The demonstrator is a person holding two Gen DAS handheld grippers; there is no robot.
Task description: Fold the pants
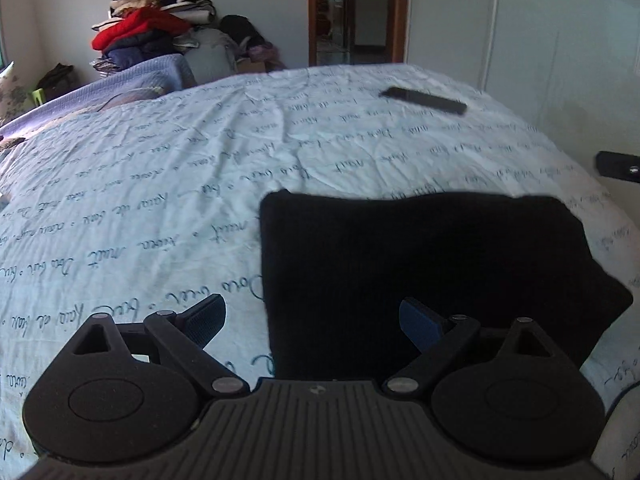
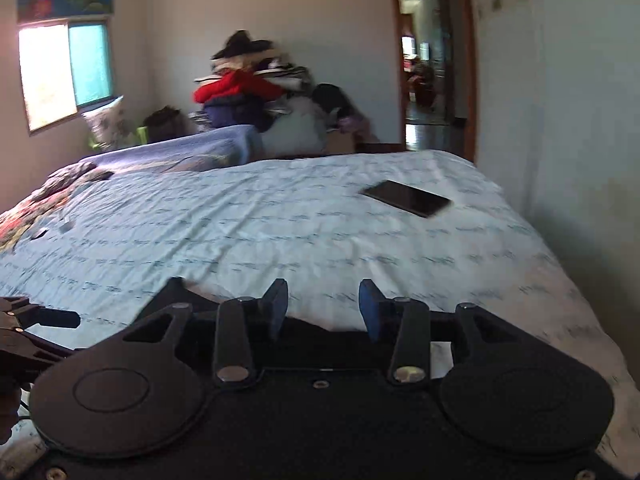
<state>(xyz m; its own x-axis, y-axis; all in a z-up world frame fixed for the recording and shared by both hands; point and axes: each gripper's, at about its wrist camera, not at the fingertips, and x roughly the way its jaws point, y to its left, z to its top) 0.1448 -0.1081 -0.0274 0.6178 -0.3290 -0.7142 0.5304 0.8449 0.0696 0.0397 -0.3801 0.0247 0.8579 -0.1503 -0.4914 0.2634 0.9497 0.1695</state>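
The black pants (image 1: 420,264) lie folded into a compact rectangle on the light blue bedsheet (image 1: 160,200). My left gripper (image 1: 312,320) is open and empty, held just above the near left edge of the pants. My right gripper (image 2: 323,308) is open and empty, raised over the near edge of the bed; only a dark strip of the pants (image 2: 312,330) shows behind its fingers. The tip of the right gripper (image 1: 618,165) shows at the right edge of the left wrist view, and the left gripper (image 2: 36,320) at the left edge of the right wrist view.
A black phone (image 1: 424,100) lies on the far right of the bed, also in the right wrist view (image 2: 408,198). A pile of clothes (image 2: 248,88) stands beyond the bed. A purple blanket (image 1: 120,84) lies at the far left. An open doorway (image 2: 426,68) is behind.
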